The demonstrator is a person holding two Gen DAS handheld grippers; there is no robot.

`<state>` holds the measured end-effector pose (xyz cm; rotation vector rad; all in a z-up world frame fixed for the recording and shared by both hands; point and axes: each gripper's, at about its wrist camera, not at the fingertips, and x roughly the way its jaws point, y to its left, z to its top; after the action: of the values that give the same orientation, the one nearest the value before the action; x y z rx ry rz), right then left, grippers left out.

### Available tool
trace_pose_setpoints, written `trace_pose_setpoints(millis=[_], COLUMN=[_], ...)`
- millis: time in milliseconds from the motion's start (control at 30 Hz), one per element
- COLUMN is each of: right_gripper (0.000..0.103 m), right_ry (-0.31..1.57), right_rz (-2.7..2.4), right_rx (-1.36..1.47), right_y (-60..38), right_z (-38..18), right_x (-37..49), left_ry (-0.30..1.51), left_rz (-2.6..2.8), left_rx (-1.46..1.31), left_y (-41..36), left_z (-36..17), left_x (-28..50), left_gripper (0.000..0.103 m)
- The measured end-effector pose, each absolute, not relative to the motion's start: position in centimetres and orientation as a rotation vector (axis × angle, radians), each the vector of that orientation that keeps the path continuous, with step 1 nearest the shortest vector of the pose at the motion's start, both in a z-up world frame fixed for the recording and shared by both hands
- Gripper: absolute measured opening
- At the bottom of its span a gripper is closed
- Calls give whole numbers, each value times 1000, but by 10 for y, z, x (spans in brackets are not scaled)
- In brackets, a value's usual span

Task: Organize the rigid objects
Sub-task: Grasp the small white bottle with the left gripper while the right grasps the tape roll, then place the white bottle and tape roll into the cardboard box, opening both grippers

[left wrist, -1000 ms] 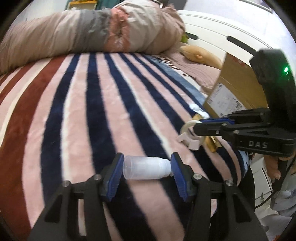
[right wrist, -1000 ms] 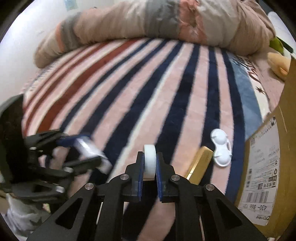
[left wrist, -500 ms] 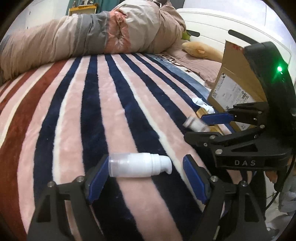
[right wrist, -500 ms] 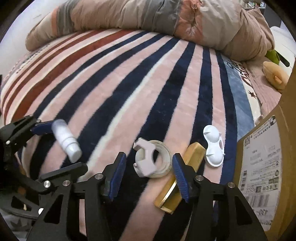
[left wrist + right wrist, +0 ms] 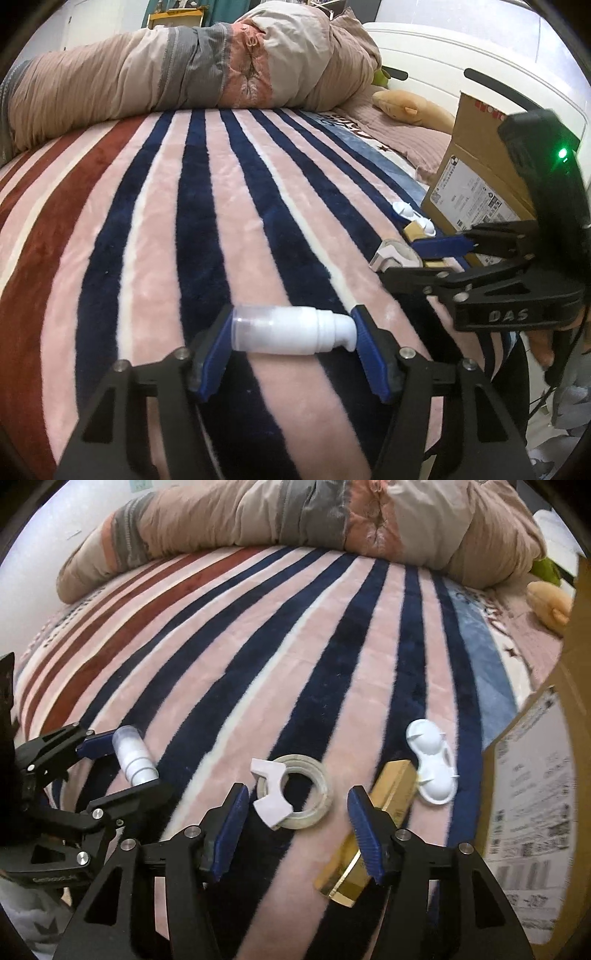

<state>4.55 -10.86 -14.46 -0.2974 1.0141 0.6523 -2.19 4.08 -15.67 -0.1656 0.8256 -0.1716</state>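
Changed since a second ago: tape [image 5: 295,794] released from the right gripper [image 5: 295,825], now flat on the blanket [image 5: 229,229]. Left to right:
- Left gripper [image 5: 293,341]: jaws closing, pads meeting both ends of the pump bottle [image 5: 291,332], which lies on the blanket.
- Right gripper: unclenched, straddling the tape without contact.
- Gold box [image 5: 373,823], then white case [image 5: 432,762], just beside.
- Cardboard box [image 5: 535,805], far right.
Judgement: tape placed; bottle next.

A pink, navy and red striped blanket [image 5: 332,657] carries a white bottle [image 5: 291,330] and a gold box [image 5: 373,834].
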Motion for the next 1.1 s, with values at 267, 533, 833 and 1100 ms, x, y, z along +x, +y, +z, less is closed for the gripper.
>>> trace_pose_setpoints(millis=[267, 533, 833, 1100], right_gripper=[37, 37, 37, 39], right_ry=[929, 685, 594, 716], right_rz=[675, 731, 498, 389], right_rx=[-321, -234, -135, -197], right_y=[-100, -147, -277, -318], right_z=[-121, -25, 25, -22], right_x=[32, 0, 29, 80], left_ry=[787, 628, 568, 695], left_rz=[-180, -290, -499, -581], left_rx=[-209, -140, -22, 118], left_y=[57, 30, -83, -190], left_z=[-123, -24, 44, 44], left_x=[-29, -29, 5, 57], left_gripper=[59, 59, 59, 59])
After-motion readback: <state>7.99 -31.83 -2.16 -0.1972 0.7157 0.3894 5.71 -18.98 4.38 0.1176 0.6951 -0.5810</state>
